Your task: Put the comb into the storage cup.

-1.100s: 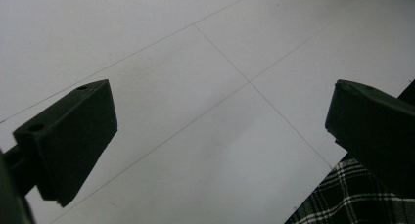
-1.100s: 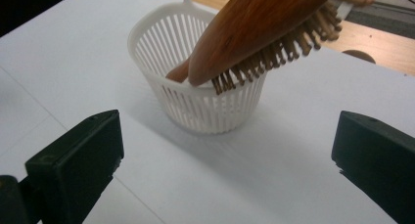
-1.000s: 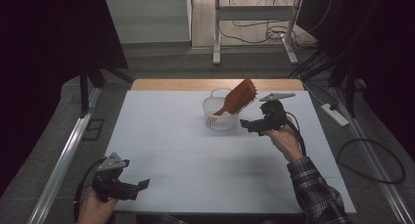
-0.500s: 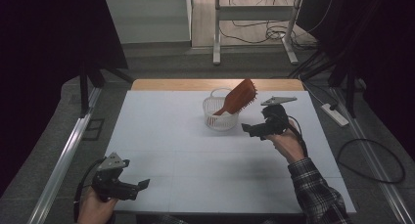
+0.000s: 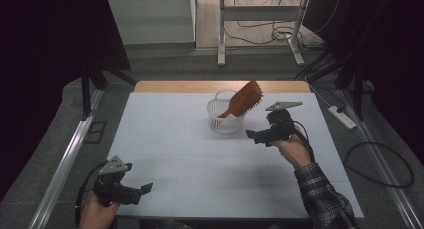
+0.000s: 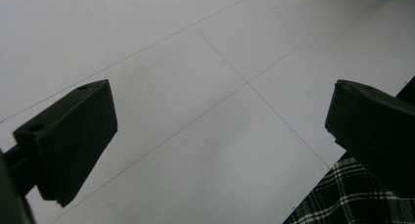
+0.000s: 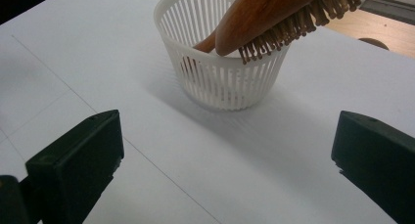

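Wooden hairbrush (image 7: 274,16) stiff, light, leaning from the flimsy basket (image 7: 222,82); I'd pinch its head. My right gripper (image 5: 257,137) and left gripper (image 5: 142,190) both gape, holding nothing.

The hairbrush (image 7: 274,13) has its handle end sunk inside the white basket (image 7: 230,82) – can't tell where it touches bottom. Its bristle head runs off the top edge in the right gripper view – and the basket's far rim sits hidden behind it.
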Tool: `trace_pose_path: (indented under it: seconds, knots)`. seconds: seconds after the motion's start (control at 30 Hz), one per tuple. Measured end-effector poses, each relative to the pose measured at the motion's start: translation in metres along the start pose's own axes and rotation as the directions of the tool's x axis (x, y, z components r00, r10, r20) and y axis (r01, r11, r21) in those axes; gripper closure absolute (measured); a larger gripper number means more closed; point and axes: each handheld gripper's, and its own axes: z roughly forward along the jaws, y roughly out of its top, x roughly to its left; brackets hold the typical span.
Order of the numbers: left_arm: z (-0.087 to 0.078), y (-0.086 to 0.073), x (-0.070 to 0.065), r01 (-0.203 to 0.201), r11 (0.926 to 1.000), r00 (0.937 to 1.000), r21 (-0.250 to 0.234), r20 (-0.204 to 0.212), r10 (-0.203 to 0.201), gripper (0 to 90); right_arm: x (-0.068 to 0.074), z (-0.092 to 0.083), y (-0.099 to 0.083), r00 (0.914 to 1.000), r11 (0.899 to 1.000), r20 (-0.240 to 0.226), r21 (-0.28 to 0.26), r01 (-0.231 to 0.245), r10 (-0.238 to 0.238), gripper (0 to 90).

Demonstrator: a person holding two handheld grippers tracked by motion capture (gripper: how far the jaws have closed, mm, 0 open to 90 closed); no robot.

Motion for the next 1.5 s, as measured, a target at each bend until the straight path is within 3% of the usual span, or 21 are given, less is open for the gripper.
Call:
trace_pose_path:
  seconds: [1.5]
  knots:
    - [-0.002,-0.001,0.001,0.003,0.9999,1.0,-0.013,0.005,-0.003,0.0,0.013,-0.028,-0.027,0.9988,1.0,-0.044,0.012,0.019,-0.019,0.0]
